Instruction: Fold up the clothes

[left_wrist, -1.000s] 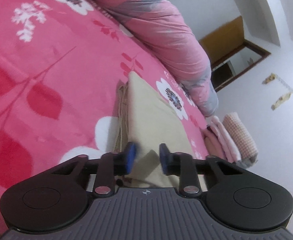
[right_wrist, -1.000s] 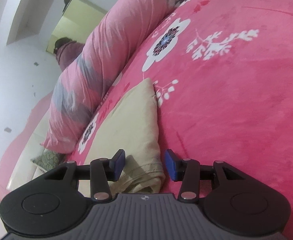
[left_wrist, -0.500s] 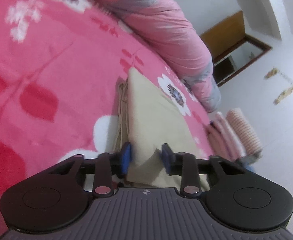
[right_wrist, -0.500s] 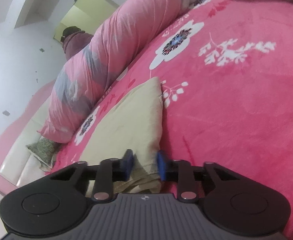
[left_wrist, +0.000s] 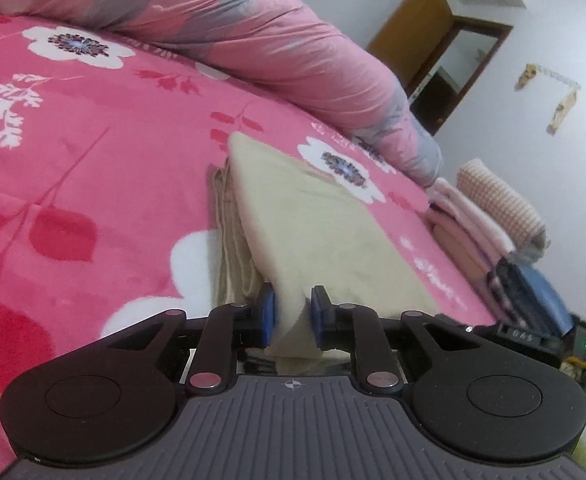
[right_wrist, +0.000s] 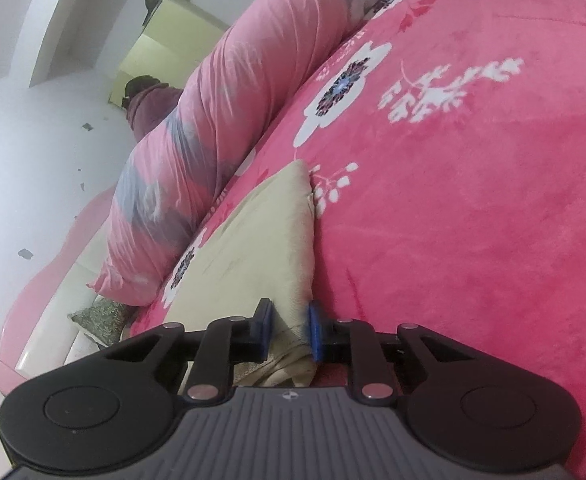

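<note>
Left hand-held gripper (left_wrist: pixel 291 313): clamped on the near edge of the beige garment (left_wrist: pixel 317 216).
Right hand-held gripper (right_wrist: pixel 289 330): pinching the garment's other near corner.
Garment: folded flat on the pink floral bed (left_wrist: pixel 93 152), beside the rolled quilt (left_wrist: pixel 253 44).
Bed edge: folded clothes stack (left_wrist: pixel 489 220) sits there.
Open room: wide bare blanket (right_wrist: pixel 473 200) beside the garment.
</note>
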A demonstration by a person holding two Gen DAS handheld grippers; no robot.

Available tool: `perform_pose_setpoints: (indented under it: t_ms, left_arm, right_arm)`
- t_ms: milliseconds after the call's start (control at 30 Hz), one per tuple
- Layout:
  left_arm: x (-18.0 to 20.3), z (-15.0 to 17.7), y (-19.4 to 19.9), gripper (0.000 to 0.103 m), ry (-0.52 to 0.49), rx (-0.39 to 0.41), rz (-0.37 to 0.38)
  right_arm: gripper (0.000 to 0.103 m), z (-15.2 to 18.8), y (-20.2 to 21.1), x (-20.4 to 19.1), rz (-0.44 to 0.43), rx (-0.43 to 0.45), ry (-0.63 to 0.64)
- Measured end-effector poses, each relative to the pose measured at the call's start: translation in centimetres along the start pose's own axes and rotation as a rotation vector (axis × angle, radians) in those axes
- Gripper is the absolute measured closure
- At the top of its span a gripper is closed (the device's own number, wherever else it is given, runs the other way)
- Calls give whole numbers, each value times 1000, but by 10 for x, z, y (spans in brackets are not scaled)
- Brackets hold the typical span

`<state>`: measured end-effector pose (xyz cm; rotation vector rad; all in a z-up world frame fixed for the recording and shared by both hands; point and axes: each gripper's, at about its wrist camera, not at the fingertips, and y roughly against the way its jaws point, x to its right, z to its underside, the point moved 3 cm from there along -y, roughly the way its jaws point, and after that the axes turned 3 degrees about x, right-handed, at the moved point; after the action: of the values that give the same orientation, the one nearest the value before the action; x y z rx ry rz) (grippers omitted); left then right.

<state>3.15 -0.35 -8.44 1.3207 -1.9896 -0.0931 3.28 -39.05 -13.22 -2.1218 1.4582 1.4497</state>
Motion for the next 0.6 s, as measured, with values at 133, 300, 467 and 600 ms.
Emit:
perform_pose_setpoints:
  t_ms: [133, 300, 467, 600]
  left_arm:
    - [-3, 1, 1, 86, 23, -2, 12]
    - [-8, 3, -2, 86, 39, -15, 32]
    - [-13, 1, 0, 77, 17, -13, 39]
    - [-17, -7, 15, 54, 10, 21, 33]
  right_arm:
    - [82, -1, 0, 1, -3, -4, 4]
    - [82, -1, -1, 1, -9, 0, 16]
    - [76, -6, 5, -2, 8, -11, 19]
    - [73, -19, 24, -15, 76, 31, 96]
